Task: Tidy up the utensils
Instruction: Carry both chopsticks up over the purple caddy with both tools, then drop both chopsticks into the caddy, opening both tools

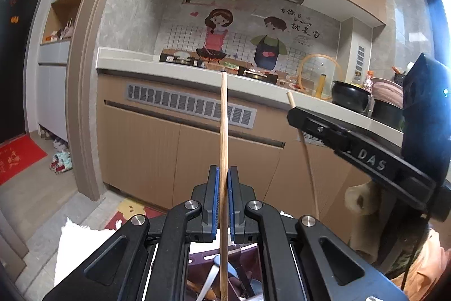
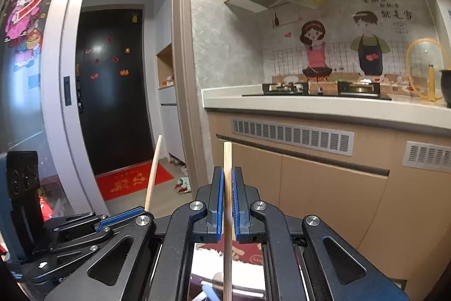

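left gripper [image 1: 223, 188]: black angular linkage arms, round silver screws at pivots, blue ribbed pads on the fingers | right gripper [image 2: 227, 188]: same black frame, silver screws, blue pads; white "DAS" lettering on its side | person: orange sleeve [image 1: 428, 267] at lower right

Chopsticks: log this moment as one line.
left hand-held gripper: shut on chopstick | right hand-held gripper: shut on second chopstick | both upright, lifted, facing kitchen counter
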`<action>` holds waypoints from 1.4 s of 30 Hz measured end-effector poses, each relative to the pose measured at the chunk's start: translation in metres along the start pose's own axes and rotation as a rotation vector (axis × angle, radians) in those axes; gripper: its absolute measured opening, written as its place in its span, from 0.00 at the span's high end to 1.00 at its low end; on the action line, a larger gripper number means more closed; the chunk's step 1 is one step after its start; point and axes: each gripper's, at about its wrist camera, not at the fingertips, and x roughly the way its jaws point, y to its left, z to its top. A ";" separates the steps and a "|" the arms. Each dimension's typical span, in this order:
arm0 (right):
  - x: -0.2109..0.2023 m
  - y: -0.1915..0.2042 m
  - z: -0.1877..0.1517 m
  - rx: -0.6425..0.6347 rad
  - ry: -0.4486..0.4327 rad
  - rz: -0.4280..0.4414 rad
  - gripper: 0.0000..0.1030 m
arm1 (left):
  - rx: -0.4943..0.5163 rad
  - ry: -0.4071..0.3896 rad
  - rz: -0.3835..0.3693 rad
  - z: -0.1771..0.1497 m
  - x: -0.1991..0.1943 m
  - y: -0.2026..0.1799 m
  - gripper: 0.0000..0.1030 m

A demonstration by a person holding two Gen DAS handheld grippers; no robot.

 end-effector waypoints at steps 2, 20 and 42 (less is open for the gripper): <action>0.012 -0.002 -0.009 -0.007 0.005 -0.009 0.94 | -0.009 0.015 0.005 -0.007 0.009 0.006 0.96; 0.069 -0.010 -0.087 -0.026 0.127 -0.060 0.94 | 0.024 0.029 0.112 -0.072 0.030 0.025 0.96; 0.019 0.003 -0.135 -0.061 0.339 -0.026 0.92 | -0.147 0.295 0.117 -0.099 0.024 0.033 0.74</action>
